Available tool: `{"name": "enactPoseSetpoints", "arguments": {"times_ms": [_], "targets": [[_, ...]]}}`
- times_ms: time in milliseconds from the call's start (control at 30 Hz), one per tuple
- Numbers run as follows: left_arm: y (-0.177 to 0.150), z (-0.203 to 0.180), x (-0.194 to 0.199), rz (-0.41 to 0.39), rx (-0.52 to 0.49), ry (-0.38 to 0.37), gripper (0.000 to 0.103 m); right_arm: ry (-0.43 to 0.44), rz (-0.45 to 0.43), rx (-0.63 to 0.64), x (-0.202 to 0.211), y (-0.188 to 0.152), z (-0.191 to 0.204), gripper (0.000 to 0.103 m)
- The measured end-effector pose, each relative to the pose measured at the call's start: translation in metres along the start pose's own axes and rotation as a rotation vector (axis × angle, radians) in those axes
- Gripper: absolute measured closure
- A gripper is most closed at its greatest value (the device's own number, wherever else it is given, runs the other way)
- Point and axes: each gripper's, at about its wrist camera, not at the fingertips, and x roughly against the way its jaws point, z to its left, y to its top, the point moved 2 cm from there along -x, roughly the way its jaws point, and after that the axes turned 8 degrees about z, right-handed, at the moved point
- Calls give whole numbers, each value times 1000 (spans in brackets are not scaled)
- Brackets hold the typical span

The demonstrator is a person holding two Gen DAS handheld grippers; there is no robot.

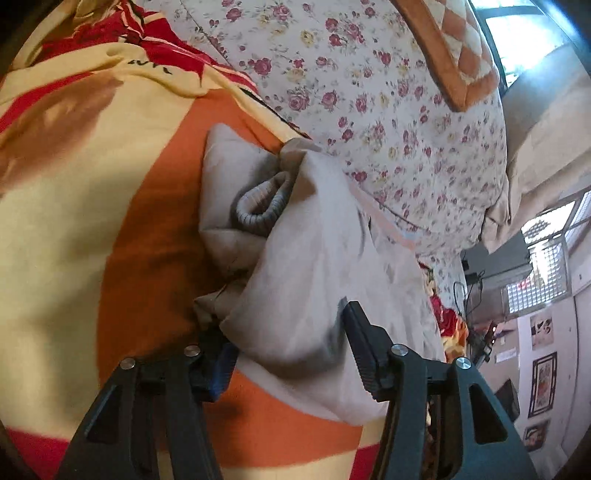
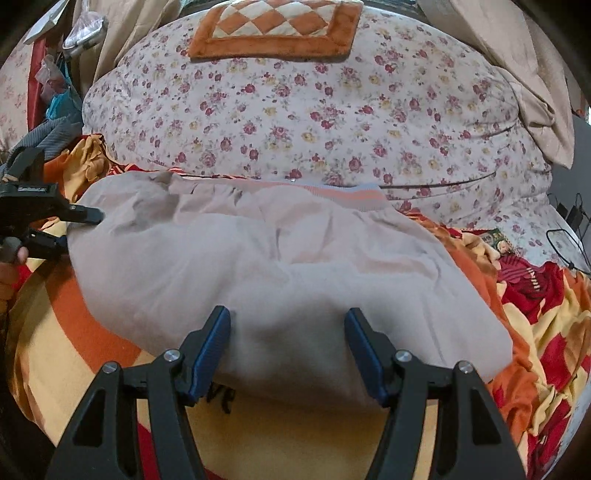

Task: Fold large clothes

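A pale grey-beige garment (image 2: 280,266) lies folded on the orange, yellow and red blanket (image 2: 74,332). Its striped waistband (image 2: 317,192) runs along the far edge. My right gripper (image 2: 288,332) is open, its jaws straddling the garment's near edge. In the left wrist view the same garment (image 1: 314,258) shows a ribbed grey cuff (image 1: 258,206) bunched at its end. My left gripper (image 1: 284,332) is open with a fold of the garment between its jaws. It also shows in the right wrist view (image 2: 79,230), open at the garment's left edge.
A floral quilt (image 2: 314,110) is heaped behind the garment, with an orange checked cushion (image 2: 273,29) on top. Cables (image 2: 569,236) lie at the right. Clothes hang at the far left (image 2: 55,96). A wall with pictures (image 1: 543,384) is at the right.
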Motion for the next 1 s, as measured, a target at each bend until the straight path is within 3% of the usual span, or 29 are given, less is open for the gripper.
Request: {"name": "enactPoseSetpoints", "arguments": {"times_ms": [200,300,400,533,633,733,900,1000], "targets": [[-46,6,24,56,-8,61,55,9,68,-53,-16,0,-9,35],[-60,3,36,17,-26,107,55,6,79,-57,-20,0,-9,35],[-48,11,44,-77,3,181,55,3,78,-52,-21,0,-9,35],[-20,27,35,-116,63,98,55,-2,76,-47,-22,0,-8,35],[-12,24,28,-133,38,58,55,-4,77,-46,-22,0,-8,35],[-23,0,29,-89,-42,-5,57,-5,78,-43,-22,0,-8,35],[-83,-58,56,-1,-331,-108,57,-4,80,-49,-22,0,-7,35],[-94,-67,65,-5,-424,18,57,-6,80,-47,-22,-1,-7,35]]}}
